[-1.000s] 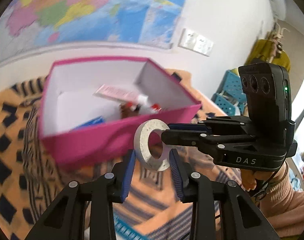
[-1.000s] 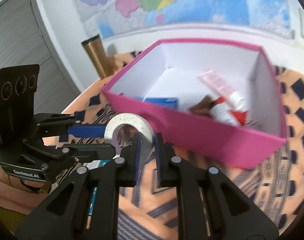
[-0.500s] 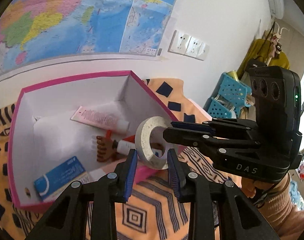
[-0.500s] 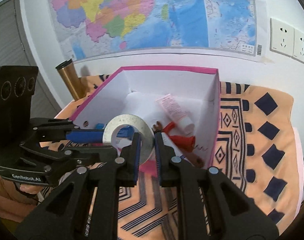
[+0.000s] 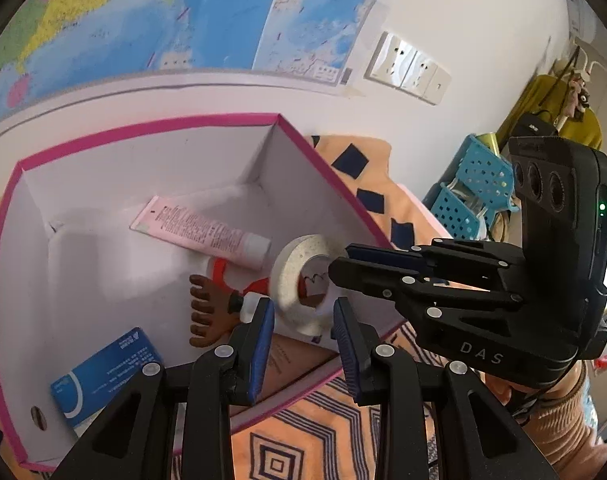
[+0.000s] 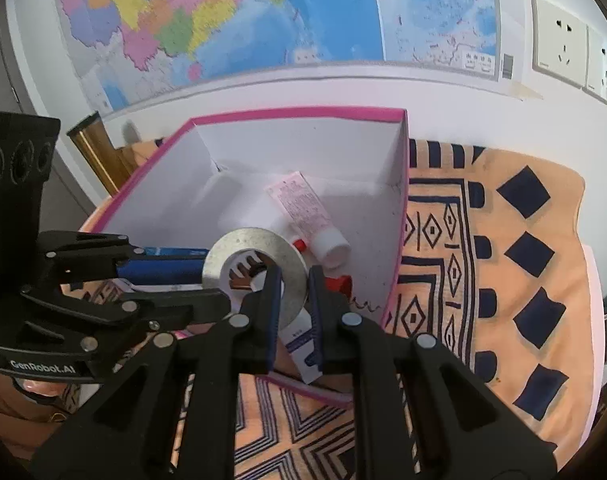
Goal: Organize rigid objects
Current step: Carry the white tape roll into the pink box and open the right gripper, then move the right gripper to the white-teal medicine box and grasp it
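Over the pink box [image 6: 399, 216], both grippers [image 6: 294, 300] [image 5: 303, 334] clamp 1 metal ring [image 6: 255, 268].

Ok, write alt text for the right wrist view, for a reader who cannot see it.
Both grippers, right gripper and left gripper, hold a grey metal ring above an open pink box. Inside lie a pink tube and small items.

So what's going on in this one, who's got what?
A person is tidying loose items into a pink box on a patterned cloth. Both hand-held grippers hold one grey ring above the box's near edge: the right hand-held gripper pinches its rim, and the left hand-held gripper is closed on it from the other side. Already inside lie a pink tube, a blue card and a brown comb-like piece.
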